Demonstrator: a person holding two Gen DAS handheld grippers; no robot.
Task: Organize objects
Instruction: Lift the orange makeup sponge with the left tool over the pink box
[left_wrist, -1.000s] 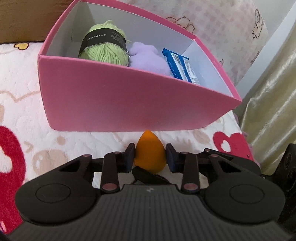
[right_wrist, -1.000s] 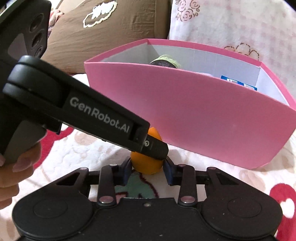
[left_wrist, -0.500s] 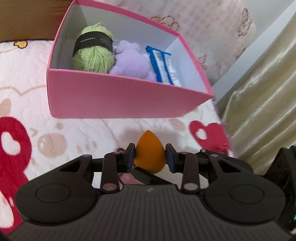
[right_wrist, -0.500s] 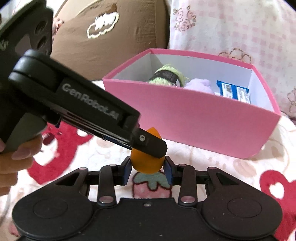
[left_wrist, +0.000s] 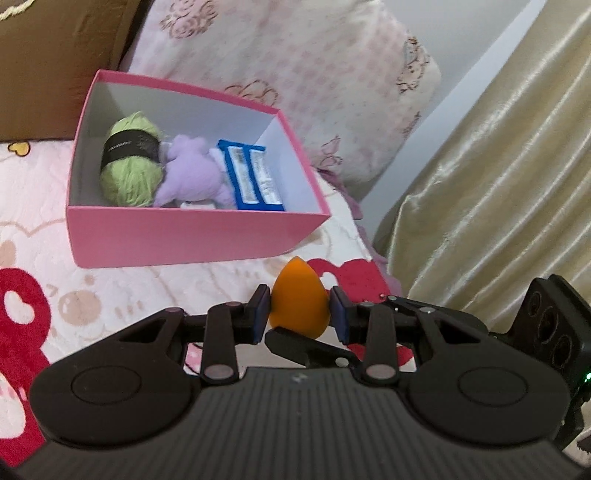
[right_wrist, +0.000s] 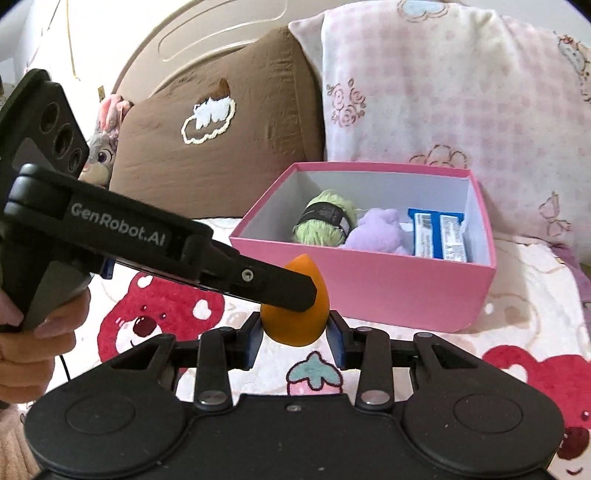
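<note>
An orange egg-shaped sponge (left_wrist: 299, 295) is held up above the bedspread, clamped from two sides. My left gripper (left_wrist: 299, 308) is shut on it, blue pads against its flanks. In the right wrist view my right gripper (right_wrist: 295, 330) is also shut on the sponge (right_wrist: 291, 325), and the left gripper's black finger (right_wrist: 280, 288) crosses in from the left over the sponge's top. The pink box (left_wrist: 192, 236) lies ahead and below with its top uncovered. It holds a green yarn ball (left_wrist: 129, 158), a purple plush (left_wrist: 195, 173) and a blue packet (left_wrist: 251, 173).
The box (right_wrist: 388, 291) rests on a white bedspread with red bear prints (right_wrist: 159, 314). A brown pillow (right_wrist: 221, 147) and a pink patterned pillow (right_wrist: 443, 92) stand behind it. A beige curtain (left_wrist: 498, 184) hangs at the right. A hand (right_wrist: 26, 343) grips the left tool.
Both grippers have risen together with the sponge between them. The box now sits lower and farther off, and its contents show from above.
</note>
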